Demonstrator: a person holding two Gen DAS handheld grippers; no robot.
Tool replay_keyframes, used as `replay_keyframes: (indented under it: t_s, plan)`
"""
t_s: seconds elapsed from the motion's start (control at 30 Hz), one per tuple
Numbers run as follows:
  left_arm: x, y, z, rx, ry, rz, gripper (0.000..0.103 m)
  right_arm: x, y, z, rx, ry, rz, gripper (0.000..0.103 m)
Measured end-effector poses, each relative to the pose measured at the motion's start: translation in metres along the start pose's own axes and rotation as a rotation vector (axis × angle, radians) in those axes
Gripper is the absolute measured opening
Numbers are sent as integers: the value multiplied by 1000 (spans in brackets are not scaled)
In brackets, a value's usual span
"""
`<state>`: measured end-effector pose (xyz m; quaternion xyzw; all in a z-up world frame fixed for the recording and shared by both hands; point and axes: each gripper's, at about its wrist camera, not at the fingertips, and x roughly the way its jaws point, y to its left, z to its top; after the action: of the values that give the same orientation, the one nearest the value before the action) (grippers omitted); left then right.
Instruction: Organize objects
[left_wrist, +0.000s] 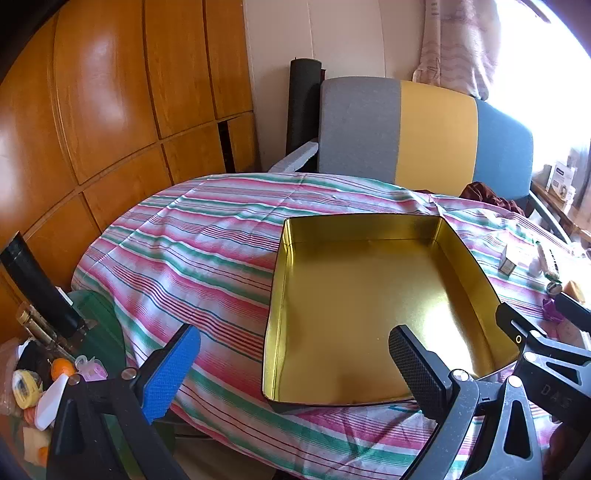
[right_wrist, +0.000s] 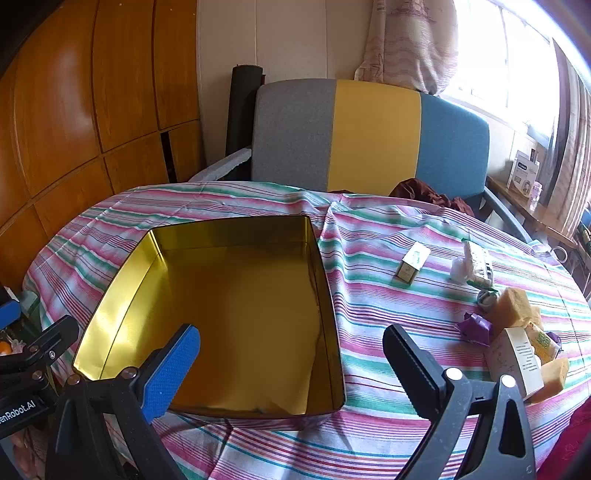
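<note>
A wrinkled striped tablecloth in pink, green and white is covering the rounded table. A rectangular tin, its inside a glossy gold, is sitting open on the cloth. Right of it, small items are lying clustered: a white carton, porous yellow sponges, a small box, crumpled purple foil. The left gripper and right gripper are hovering with jaws spread wide, holding nothing.
</note>
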<state>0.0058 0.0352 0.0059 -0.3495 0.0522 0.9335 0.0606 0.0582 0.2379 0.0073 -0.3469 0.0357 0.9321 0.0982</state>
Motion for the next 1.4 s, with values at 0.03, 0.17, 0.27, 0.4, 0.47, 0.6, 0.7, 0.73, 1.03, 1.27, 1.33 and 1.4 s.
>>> replay_keyframes:
  t_s: [0.03,0.17,0.27,0.4,0.47,0.6,0.7,0.73,1.03,1.27,1.33,1.4]
  plan:
    - [0,0,0,2,1,-6,103,0,-1,1,2,-1,-1,102]
    - [1,-4,2,10,7,-19,103,1,-8,4,6,-2,-8,102]
    - [4,-6,4,35,15,-75,103,2,-17,6,15,-3,-21,102]
    - [9,-11,5,30,40,-139,103,4,-33,7,43,4,-43,102]
    - [11,-15,5,27,52,-169,103,6,-42,7,60,15,-52,101]
    - [19,-23,4,30,92,-222,103,9,-60,5,97,34,-74,101]
    - [22,-29,1,37,106,-242,103,9,-69,3,110,41,-87,102]
    - [22,-31,1,41,110,-247,103,9,-72,2,115,44,-88,101]
    - [20,-52,7,129,94,-271,103,12,-100,-1,141,81,-97,102]
    - [15,-84,28,207,63,-340,103,9,-158,4,207,112,-148,101]
    - [15,-99,34,247,53,-350,103,10,-178,6,232,119,-172,101]
    - [17,-118,40,285,53,-377,103,9,-197,8,253,117,-209,101]
